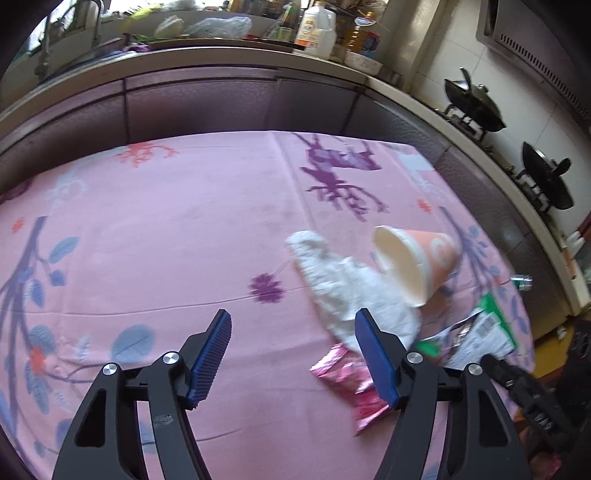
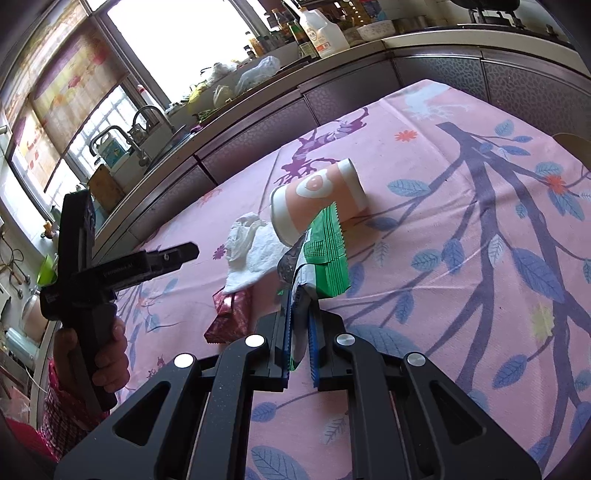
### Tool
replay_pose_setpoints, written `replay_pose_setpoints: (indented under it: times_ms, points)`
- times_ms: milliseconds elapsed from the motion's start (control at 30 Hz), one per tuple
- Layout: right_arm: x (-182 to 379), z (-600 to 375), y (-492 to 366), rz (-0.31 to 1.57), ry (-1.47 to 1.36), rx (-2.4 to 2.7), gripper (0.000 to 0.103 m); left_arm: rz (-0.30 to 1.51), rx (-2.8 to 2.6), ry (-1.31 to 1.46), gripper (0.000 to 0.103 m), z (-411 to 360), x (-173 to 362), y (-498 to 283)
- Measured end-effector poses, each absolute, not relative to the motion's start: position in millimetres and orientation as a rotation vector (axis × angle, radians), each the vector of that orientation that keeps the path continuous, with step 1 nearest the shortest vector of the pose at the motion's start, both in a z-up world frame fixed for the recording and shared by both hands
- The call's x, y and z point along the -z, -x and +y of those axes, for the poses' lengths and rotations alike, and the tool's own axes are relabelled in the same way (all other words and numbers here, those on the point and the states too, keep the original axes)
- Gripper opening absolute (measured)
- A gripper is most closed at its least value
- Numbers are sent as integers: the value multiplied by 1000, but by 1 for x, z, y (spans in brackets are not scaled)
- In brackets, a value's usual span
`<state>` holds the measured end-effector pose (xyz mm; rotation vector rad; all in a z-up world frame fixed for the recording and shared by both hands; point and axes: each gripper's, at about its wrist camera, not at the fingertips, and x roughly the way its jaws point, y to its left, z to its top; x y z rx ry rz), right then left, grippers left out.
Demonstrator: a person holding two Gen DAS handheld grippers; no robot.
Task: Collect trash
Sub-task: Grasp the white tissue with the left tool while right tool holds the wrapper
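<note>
On the pink flowered tablecloth [image 1: 166, 240] lie a tipped paper cup [image 1: 417, 262], a crumpled white tissue [image 1: 343, 288] and a pink foil wrapper [image 1: 351, 380]. My left gripper [image 1: 293, 314] is open just above the cloth with nothing between its blue pads; its right pad is beside the tissue and the pink wrapper. My right gripper [image 2: 300, 314] is shut on a green and white wrapper [image 2: 325, 254], held up in front of the cup [image 2: 317, 195]. In the right wrist view the tissue [image 2: 251, 251] and pink wrapper [image 2: 231, 314] lie to the left, near the left gripper [image 2: 184, 253] in a person's hand [image 2: 110, 350].
A dark kitchen counter [image 1: 221, 99] runs along the table's far side, with a sink and tap [image 2: 144, 125], bottles and a jug [image 1: 316, 29]. Two black woks [image 1: 472, 103] sit on the stove at the right. The tablecloth's left half [image 1: 110, 258] holds no objects.
</note>
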<state>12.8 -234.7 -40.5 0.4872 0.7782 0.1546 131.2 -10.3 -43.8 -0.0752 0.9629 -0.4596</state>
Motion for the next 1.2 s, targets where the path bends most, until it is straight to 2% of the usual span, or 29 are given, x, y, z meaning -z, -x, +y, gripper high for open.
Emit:
replay_pose_setpoints:
  times_ms: [300, 367, 400, 433, 467, 500, 1033, 1200]
  points:
    - [44, -238, -10, 787, -502, -147, 8, 1029, 566, 87, 70, -49, 55, -145]
    - [44, -239, -9, 789, -505, -145, 8, 1044, 579, 88, 64, -57, 59, -149]
    - [44, -239, -9, 789, -506, -144, 8, 1050, 584, 87, 50, -60, 61, -150]
    - [44, -239, -9, 789, -507, -144, 8, 1062, 592, 83, 29, -64, 65, -151]
    - [44, -239, -9, 789, -507, -143, 8, 1070, 597, 79, 19, -66, 67, -152]
    - [44, -239, -9, 789, -507, -142, 8, 1075, 599, 74, 0, -67, 70, -152]
    - [41, -253, 2, 772, -507, -112, 8, 941, 620, 139, 0, 9, 22, -115]
    - [47, -257, 4, 787, -528, -109, 10, 914, 548, 156, 0, 43, 15, -111]
